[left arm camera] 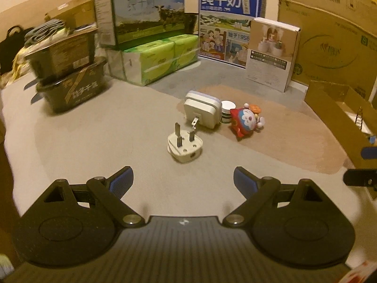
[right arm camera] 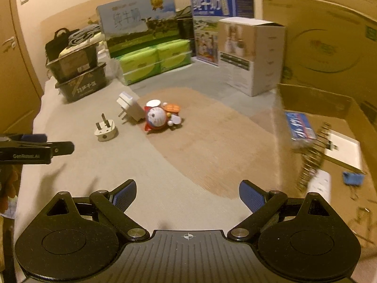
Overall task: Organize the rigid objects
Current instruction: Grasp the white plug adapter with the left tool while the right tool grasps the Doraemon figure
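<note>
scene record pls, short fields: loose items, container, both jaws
surface: grey cloth with a tan patch
loose items: three-pin plug, prongs up; white adapter; small white-capped jar; cat figurine lying on its side
container: open cardboard box at right, already holding a blue packet and other bits
left gripper: jaws open, empty
right gripper: jaws open, empty
</note>
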{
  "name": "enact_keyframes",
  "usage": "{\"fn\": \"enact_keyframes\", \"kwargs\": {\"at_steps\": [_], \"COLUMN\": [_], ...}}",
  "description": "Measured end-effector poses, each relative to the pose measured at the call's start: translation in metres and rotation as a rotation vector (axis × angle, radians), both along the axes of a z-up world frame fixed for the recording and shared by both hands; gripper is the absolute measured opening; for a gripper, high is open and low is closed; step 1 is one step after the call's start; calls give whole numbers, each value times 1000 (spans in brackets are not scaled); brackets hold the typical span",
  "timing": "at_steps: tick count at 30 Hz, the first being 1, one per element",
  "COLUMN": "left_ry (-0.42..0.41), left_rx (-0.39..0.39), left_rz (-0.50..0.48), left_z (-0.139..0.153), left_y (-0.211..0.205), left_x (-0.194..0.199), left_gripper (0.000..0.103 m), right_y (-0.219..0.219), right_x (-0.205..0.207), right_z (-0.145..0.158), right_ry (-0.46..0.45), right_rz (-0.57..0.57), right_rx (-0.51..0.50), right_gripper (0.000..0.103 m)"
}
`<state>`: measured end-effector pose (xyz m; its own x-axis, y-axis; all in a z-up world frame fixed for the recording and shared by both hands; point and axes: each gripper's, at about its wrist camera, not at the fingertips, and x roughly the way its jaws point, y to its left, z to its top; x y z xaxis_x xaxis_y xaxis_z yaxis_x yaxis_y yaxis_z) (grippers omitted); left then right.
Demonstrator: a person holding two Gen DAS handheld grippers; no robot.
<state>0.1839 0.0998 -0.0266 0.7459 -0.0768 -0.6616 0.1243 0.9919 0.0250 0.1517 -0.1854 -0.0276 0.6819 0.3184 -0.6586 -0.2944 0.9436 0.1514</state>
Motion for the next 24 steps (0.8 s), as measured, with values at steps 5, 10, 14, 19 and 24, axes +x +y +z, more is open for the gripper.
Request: {"fn": "enact_keyframes", "kwargs": {"at_steps": [5,10,14,19,24], "left_ry": [-5,-7,1,18,33], "left_rx": [38,83,111,102,79], "left_rz": [-84,-205,-300,-371,-449], "left_z": [-15,-31,-41,-50,-58], "left_y": [2,5,10,21,24], "left_x": [27,51,69,89,107], "left_gripper": [91,90,86,78,68], "right_y": [18,30,40,51,63], "right_x": [30,56,77,101,122], "right_z": [-14,-23,-29,-40,-50], "right_ry": [-5,-13,-32,-48,-73], "right_rz": [45,78,112,134,152], "right_rx": [0,-4,-18,-32,-35], "right_gripper": [93,93,93,93,93]}}
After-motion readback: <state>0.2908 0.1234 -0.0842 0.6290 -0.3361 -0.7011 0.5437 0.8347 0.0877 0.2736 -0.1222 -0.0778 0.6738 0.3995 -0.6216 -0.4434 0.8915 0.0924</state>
